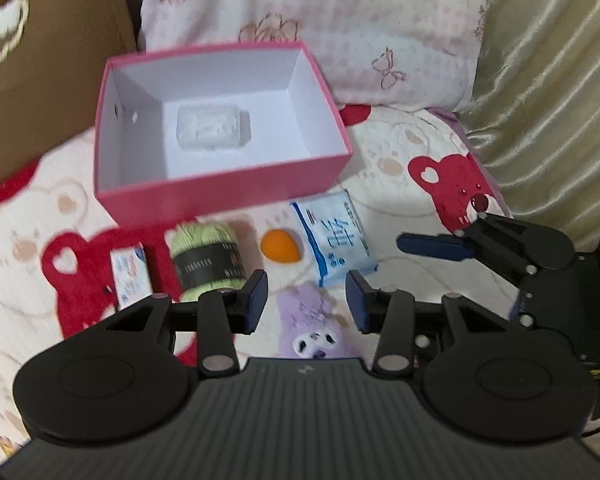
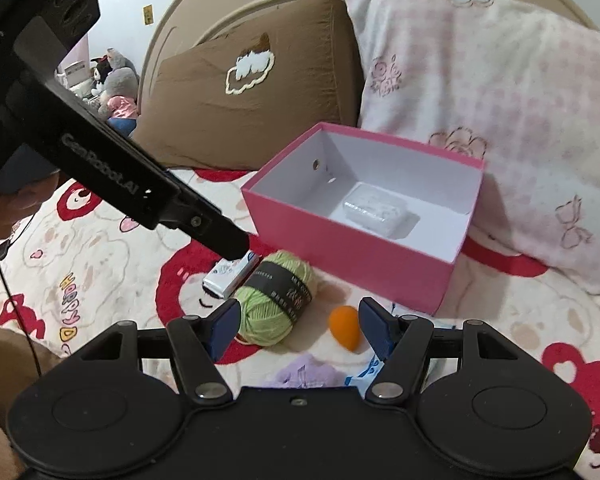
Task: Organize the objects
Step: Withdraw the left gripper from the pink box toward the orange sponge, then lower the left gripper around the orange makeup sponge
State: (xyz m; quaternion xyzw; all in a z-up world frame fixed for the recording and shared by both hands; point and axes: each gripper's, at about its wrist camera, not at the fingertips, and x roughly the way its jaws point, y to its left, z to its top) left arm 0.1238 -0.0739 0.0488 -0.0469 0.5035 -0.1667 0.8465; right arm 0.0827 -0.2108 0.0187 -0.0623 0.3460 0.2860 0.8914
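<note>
A wrapped packet (image 1: 209, 125) is seen lying inside the box (image 1: 228, 190). In front of the box, a small carton (image 1: 130, 274), yarn (image 1: 206, 258), sponge (image 1: 277, 244) and sachet (image 1: 334, 238) are lined up left to right, with a plush toy (image 1: 312, 326) nearest.

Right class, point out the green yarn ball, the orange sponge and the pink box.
green yarn ball (image 2: 278, 304), right wrist view, its black label band.
orange sponge (image 1: 277, 245), left wrist view, its rounded middle.
pink box (image 1: 220, 196), left wrist view, its near outer wall.

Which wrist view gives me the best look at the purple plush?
Left wrist. The plush shows between that claw's fingers, face and ears visible. In the right wrist view only its purple top shows above the claw's body; the face is hidden.
</note>
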